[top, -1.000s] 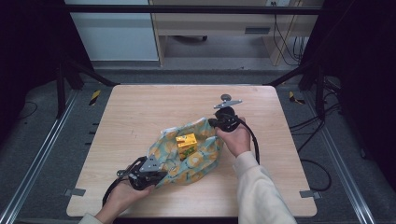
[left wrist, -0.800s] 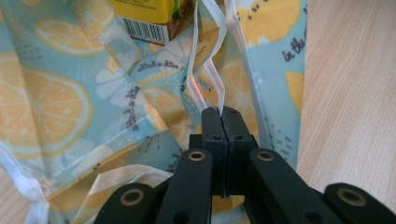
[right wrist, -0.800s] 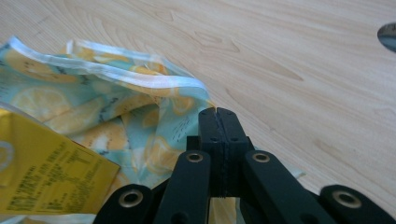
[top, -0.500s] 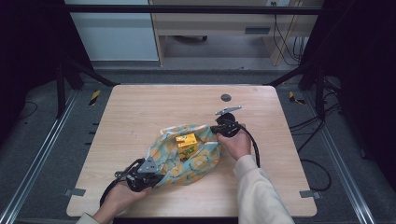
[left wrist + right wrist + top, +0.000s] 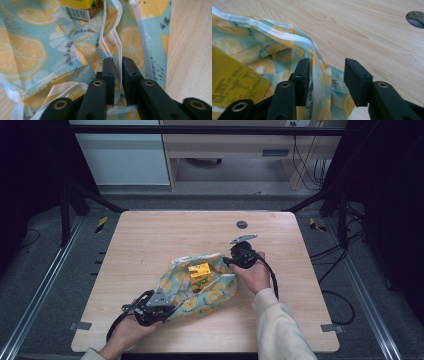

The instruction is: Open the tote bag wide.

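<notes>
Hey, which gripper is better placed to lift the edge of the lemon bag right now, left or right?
Left. The left gripper is nearly shut with the white edge of the lemon bag between its jaws. The right gripper is open at the bag's far edge, so it would probably have to close first.

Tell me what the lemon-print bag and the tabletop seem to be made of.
Lemon-print bag: probably thin coated fabric or plastic sheet; it creases softly, and its white hem looks stitched. Tabletop: light wood or wood-look laminate, matte, with visible grain.
</notes>
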